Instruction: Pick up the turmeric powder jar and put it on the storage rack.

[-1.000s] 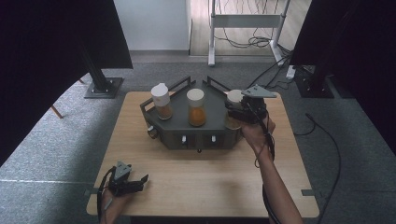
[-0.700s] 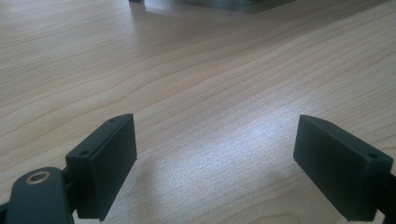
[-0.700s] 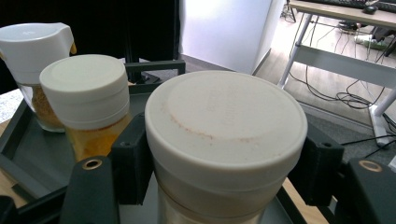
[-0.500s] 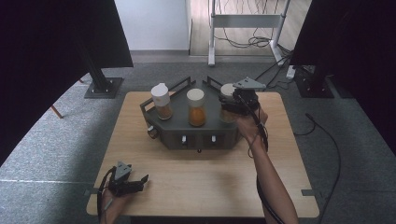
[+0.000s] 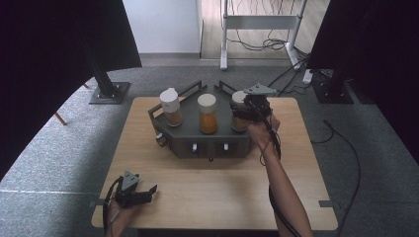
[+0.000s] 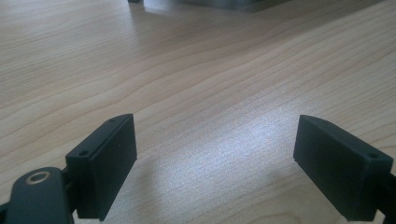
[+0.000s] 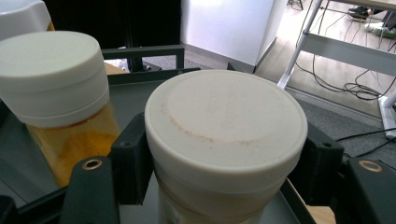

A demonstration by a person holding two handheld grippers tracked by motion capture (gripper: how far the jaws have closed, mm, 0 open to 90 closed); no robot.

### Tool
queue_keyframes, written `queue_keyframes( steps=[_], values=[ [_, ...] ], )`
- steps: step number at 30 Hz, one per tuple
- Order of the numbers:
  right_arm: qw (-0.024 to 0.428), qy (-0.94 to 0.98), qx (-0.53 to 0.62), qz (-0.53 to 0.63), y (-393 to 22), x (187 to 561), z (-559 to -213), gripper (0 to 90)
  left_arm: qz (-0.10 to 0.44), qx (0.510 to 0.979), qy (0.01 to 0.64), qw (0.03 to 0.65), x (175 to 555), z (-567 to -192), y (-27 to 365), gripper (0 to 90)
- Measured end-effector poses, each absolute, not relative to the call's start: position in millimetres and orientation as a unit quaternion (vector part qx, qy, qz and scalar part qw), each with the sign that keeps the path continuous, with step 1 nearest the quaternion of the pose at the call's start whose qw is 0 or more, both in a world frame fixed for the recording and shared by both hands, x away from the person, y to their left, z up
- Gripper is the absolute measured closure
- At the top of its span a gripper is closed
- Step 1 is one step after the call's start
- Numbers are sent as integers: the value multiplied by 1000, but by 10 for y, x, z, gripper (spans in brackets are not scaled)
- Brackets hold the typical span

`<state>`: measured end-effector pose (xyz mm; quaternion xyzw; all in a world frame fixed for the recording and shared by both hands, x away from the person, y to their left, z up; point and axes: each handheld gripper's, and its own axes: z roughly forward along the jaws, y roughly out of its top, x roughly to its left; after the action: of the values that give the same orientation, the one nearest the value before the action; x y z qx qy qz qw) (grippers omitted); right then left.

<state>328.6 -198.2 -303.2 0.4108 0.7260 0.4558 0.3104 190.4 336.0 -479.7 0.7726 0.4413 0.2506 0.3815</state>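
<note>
Gripping the rightmost white-lidded clear plastic jar [image 5: 239,111] just under its lid [image 7: 226,123], the right gripper [image 5: 252,109] is clamped on it from both sides; in the right gripper view the black jaws are pressing on the jar neck left and right. That jar is sitting at the right end of the dark grey angular metal tray rack [image 5: 207,145], which is standing on the light wooden table [image 5: 222,192] toward its far edge. I can't tell whether the jar's base is resting on the rack or is just off it. Two more jars are standing upright in the rack: a middle jar with orange powder [image 5: 207,114] and a left jar with brownish powder [image 5: 171,107], both capped, both untouched. The left gripper [image 5: 141,192] is idling low at the near left corner of the table, well apart from the rack, jaws spread wide with nothing but bare wood between them in the left gripper view. My read: grasp is done, the rest isn't. Whether it's a lift-out or a lid twist, that part is looking not yet started, and the other two jars are waiting. Left hand isn't contributing yet; if the lid needs unscrewing, it'll likely need to come in and steady the jar.
</note>
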Motion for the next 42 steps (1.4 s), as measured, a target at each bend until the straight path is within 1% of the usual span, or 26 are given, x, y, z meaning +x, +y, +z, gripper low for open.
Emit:
queue_keyframes(
  steps=[15, 21, 26, 33, 42],
  values=[
    [311, 728, 405, 457, -1986, 3293, -3088, 324, 251, 773, 440, 381, 1903, -4797, 3356, 130],
    [310, 737, 401, 448, -1978, 3303, -3081, 181, 252, 775, 439, 379, 1905, -4794, 3349, 130],
    [304, 734, 397, 460, -2030, 3270, -3117, 125, 252, 776, 439, 378, 1907, -4792, 3347, 130],
    [316, 738, 391, 451, -2030, 3179, -3125, 117, 253, 776, 438, 377, 1905, -4791, 3341, 129],
    [317, 735, 391, 454, -2100, 3061, -3149, 120, 253, 775, 438, 377, 1904, -4793, 3340, 130]
  ],
)
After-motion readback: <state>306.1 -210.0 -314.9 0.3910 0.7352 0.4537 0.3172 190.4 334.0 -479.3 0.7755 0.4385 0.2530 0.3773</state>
